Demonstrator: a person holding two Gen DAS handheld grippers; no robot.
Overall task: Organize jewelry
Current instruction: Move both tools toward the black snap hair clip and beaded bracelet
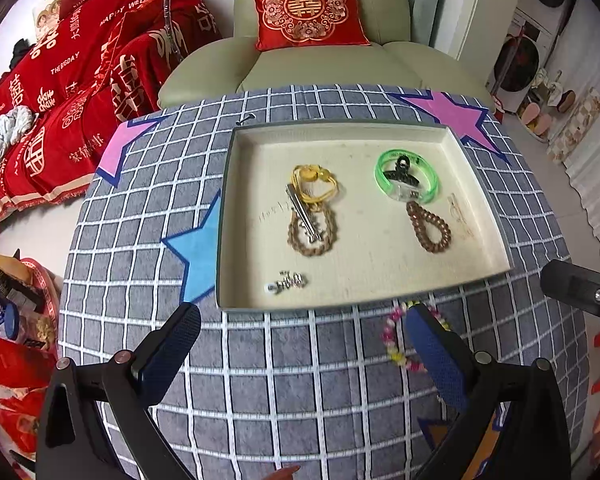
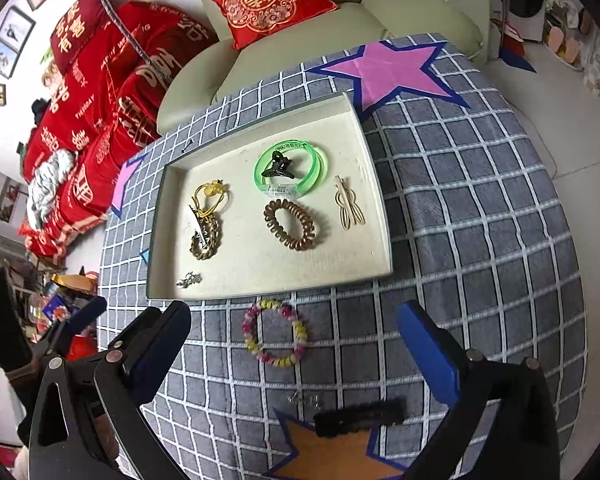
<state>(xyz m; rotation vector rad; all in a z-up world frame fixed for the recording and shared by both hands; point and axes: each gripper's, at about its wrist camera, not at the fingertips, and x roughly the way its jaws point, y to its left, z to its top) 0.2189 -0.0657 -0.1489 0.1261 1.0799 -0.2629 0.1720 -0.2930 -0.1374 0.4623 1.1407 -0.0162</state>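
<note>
A cream tray (image 1: 476, 200) (image 2: 372, 208) on the checked table holds a green bangle (image 1: 430, 194) (image 2: 314, 180) with a black claw clip (image 1: 400, 170) (image 2: 278, 168), a brown coil tie (image 1: 430, 228) (image 2: 292, 228), a yellow cord piece (image 1: 312, 180) (image 2: 210, 198), a silver clip (image 1: 302, 212), a gold hairpin (image 2: 348, 206) and small silver earrings (image 1: 288, 282) (image 2: 189, 280). A pink-yellow bead bracelet (image 2: 276, 332) (image 1: 394, 340) lies on the cloth before the tray. A black hair clip (image 2: 360, 416) lies nearer. My left gripper (image 1: 304, 344) and right gripper (image 2: 292, 344) are open and empty.
A green armchair (image 1: 324, 60) with a red cushion (image 1: 308, 8) stands behind the table. Red bedding (image 1: 80, 80) lies at the left. Paper stars (image 1: 196, 248) (image 2: 384, 68) lie on the cloth. Small silver beads (image 2: 304, 400) sit near the black clip.
</note>
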